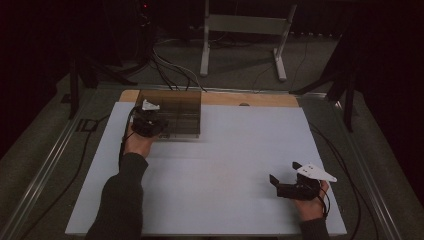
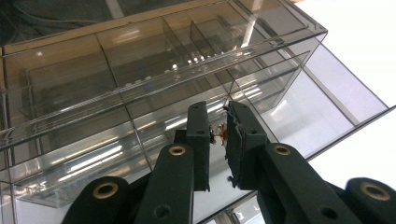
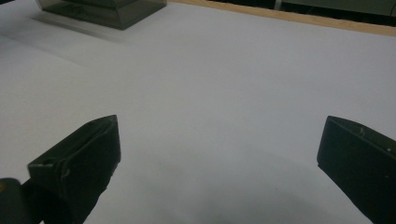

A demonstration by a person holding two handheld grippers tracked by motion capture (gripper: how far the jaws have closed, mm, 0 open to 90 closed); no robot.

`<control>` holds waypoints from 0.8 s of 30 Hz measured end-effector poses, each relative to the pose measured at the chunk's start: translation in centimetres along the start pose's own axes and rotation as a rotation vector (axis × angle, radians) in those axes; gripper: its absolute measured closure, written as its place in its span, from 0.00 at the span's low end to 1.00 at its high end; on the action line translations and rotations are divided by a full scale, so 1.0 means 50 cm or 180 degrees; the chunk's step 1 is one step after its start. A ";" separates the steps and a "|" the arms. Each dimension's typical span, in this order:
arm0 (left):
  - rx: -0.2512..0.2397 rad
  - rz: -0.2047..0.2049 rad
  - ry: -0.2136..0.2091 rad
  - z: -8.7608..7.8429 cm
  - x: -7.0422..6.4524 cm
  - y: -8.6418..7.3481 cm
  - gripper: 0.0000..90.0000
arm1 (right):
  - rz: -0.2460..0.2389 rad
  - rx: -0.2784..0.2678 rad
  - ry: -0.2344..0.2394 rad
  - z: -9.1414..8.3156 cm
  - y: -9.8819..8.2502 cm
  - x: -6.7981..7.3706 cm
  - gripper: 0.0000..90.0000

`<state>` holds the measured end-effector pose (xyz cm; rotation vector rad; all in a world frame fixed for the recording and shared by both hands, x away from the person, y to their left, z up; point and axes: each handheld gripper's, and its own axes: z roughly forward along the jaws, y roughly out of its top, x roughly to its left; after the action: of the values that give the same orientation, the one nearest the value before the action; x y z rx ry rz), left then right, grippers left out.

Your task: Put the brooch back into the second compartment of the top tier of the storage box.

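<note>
A smoky clear plastic organiser box (image 1: 175, 112) with several compartments stands at the table's far left. My left gripper (image 1: 148, 122) is at its near left corner. In the left gripper view the box (image 2: 116, 70) shows its dividers from close up. The left gripper (image 2: 218, 134) has its jaws almost together just above the box's front wall, with a tiny brass-coloured piece (image 2: 219, 136) pinched in the narrow gap. My right gripper (image 1: 284, 171) rests near the front right of the table. Its jaws stand wide apart and empty over bare white surface (image 3: 219, 140).
The white table sheet (image 1: 225, 165) has a wooden strip (image 1: 250, 99) along its far edge. Cables (image 1: 170, 70) and a white metal stand (image 1: 245, 30) lie on the floor behind the table. A metal rail (image 1: 50, 155) runs along the left side.
</note>
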<state>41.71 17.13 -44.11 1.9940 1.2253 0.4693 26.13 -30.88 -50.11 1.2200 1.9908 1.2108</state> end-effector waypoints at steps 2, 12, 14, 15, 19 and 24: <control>0.0006 -0.0010 0.0004 0.001 0.001 0.000 0.90 | 0.0000 0.0002 0.0001 0.000 0.000 0.000 0.00; 0.0075 -0.0024 0.0004 0.011 0.002 -0.003 0.90 | -0.0006 0.0005 0.0002 0.001 0.000 0.000 0.00; 0.0091 -0.0023 0.0004 0.014 0.001 -0.004 0.90 | -0.0009 0.0006 0.0002 0.001 0.000 0.000 0.00; 0.0094 -0.0026 0.0004 0.015 0.001 -0.004 0.90 | -0.0007 0.0006 0.0001 0.001 0.000 0.000 0.00; 0.0111 -0.0022 0.0005 0.017 0.000 -0.003 0.90 | -0.0006 0.0006 0.0000 0.001 0.000 0.000 0.00; 0.0103 -0.0057 0.0007 0.018 0.001 -0.004 0.88 | -0.0002 0.0008 -0.0001 0.000 0.000 -0.001 0.00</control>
<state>42.18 16.88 -44.88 2.0085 1.2585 0.4457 26.16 -30.90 -50.14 1.2206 1.9929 1.2080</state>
